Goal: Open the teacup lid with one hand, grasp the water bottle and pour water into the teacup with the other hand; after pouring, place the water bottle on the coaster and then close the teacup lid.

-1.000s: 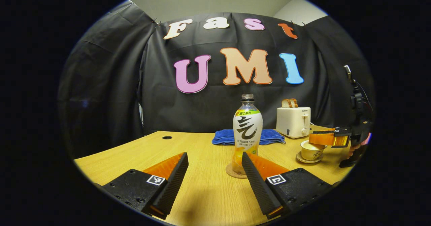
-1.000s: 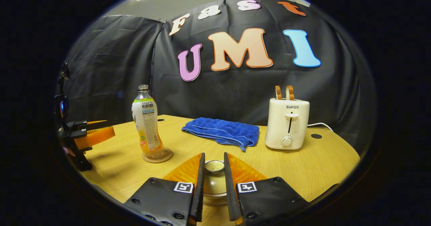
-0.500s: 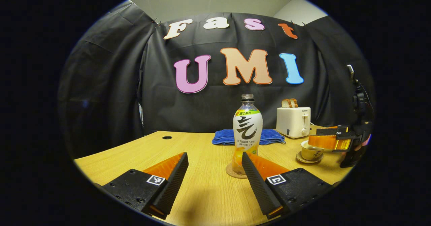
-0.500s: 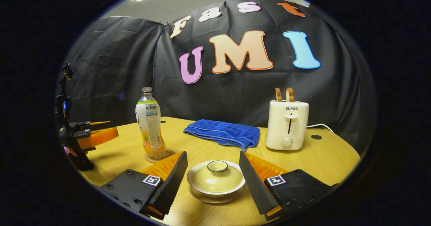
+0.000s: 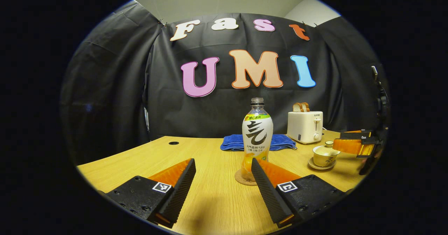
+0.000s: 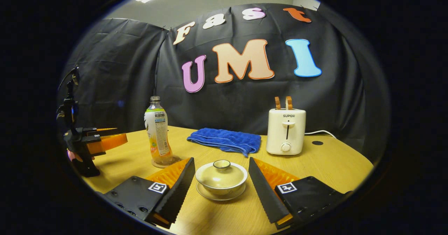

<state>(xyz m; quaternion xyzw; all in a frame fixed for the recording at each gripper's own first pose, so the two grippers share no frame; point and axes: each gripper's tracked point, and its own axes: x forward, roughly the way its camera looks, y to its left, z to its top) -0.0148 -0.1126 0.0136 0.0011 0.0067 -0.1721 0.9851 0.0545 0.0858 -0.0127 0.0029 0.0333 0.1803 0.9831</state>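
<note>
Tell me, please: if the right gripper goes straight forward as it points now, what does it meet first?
Most likely the teacup. It sits with its lid on, centred ahead of the open right gripper, whose fingers stand apart on either side. Depth is unclear, but nothing else lies before it.

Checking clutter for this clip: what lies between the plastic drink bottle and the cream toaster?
In the right gripper view, a folded blue towel lies on the wooden table between the plastic drink bottle and the cream toaster.

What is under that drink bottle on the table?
The bottle stands upright on a round coaster, whose rim shows around its base. The part of the coaster beneath the bottle is covered.
</note>
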